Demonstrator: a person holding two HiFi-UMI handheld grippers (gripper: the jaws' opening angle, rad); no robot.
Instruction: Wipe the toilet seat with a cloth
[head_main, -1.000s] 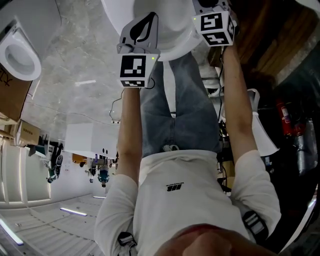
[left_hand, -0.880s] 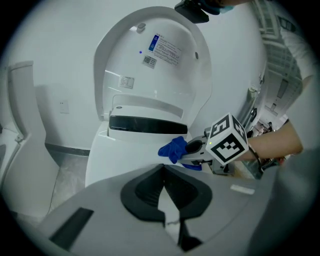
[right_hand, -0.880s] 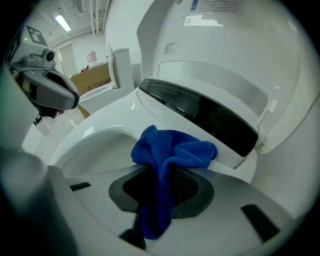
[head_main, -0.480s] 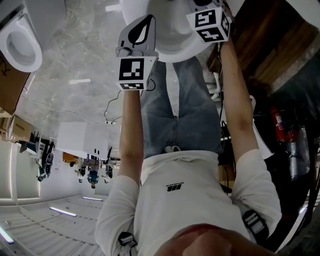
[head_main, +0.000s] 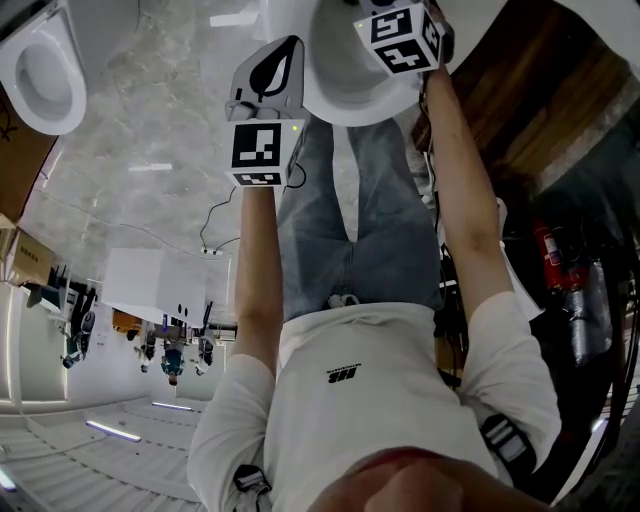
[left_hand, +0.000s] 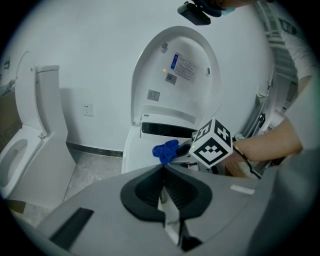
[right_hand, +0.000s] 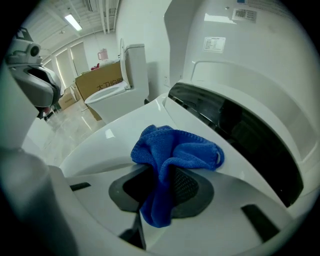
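**Blue cloth at the back of the seat**

The right gripper (right_hand: 159, 176) is pinched tight on a blue cloth (right_hand: 175, 150). The cloth rests on the white toilet seat (right_hand: 107, 137), close to the dark strip (right_hand: 235, 130) under the raised lid (left_hand: 175, 70). The left gripper (left_hand: 163, 172) has its jaws pressed together with nothing in them, and it hangs by the seat's left edge. Between this toilet and a second toilet (left_hand: 27, 145) there is open grey floor (left_hand: 92, 167). Stickers (left_hand: 182, 66) sit on the lid (the print is too small to read). A cardboard box (right_hand: 100, 82) has dark letters that cannot be made out. Only the head view shows the person's white shirt (head_main: 350, 420) with a small dark logo.
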